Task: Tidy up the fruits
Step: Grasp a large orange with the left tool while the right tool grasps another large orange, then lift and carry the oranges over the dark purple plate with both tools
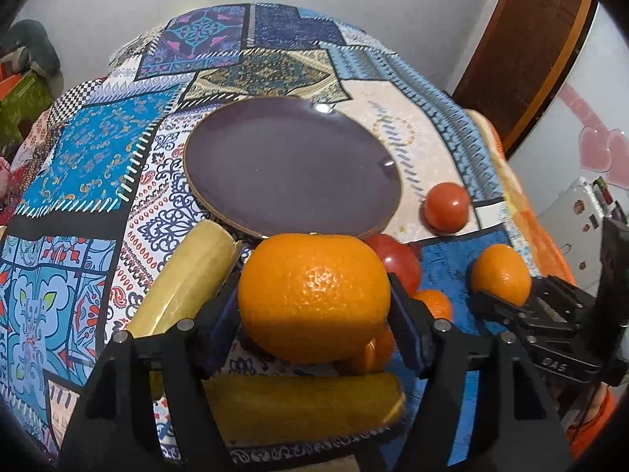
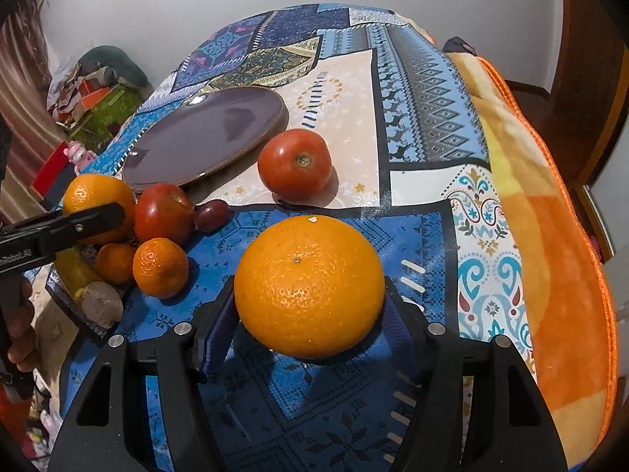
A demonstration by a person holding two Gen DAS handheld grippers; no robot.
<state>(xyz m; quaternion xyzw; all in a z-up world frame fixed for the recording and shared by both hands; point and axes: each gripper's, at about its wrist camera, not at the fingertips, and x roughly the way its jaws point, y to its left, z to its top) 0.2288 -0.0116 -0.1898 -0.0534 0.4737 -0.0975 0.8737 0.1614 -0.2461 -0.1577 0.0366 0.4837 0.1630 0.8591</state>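
left claw: left gripper (image 1: 314,306) is half-wide and clamped on a big round glossy orange (image 1: 314,295); blue pads sit flush on both flanks, no gap seen
left fruit spot: this orange is at the near rim of the dark purple round plate (image 1: 291,165), over the fruit pile; can't tell if it is lifted or resting on the pile
right claw: right gripper (image 2: 310,303) is half-wide around a second big round orange (image 2: 310,283); pads look to touch both sides
right fruit spot: second big round orange sits on the blue patch of the patterned patchwork cloth (image 2: 412,126), shadow under it, not lifted, well apart from the plate
risk 1: round slick peel plus a mid-body pinch; likely pops forward out of the pads if the squeeze is light or off-centre
risk 2: a drop from the left claw lands on the small mandarins (image 1: 434,303) and dark red tomato (image 1: 397,259) below, may scatter them or roll them off the cloth edge
risk 3: plate is shallow, nearly flat; an orange let go with any sideways speed probably rolls off
risk 4: the two claws are near each other; both heading for the plate could clash
risk 5: yellow banana (image 1: 188,283) lies just beside the left finger, could get nudged
left pose: pitched steeply down and forward, fingers level side to side, aimed at the plate
right pose: same steep downward pitch, no roll, low over the cloth
nearby: lone red tomato (image 2: 295,165) lies between the second orange and the plate
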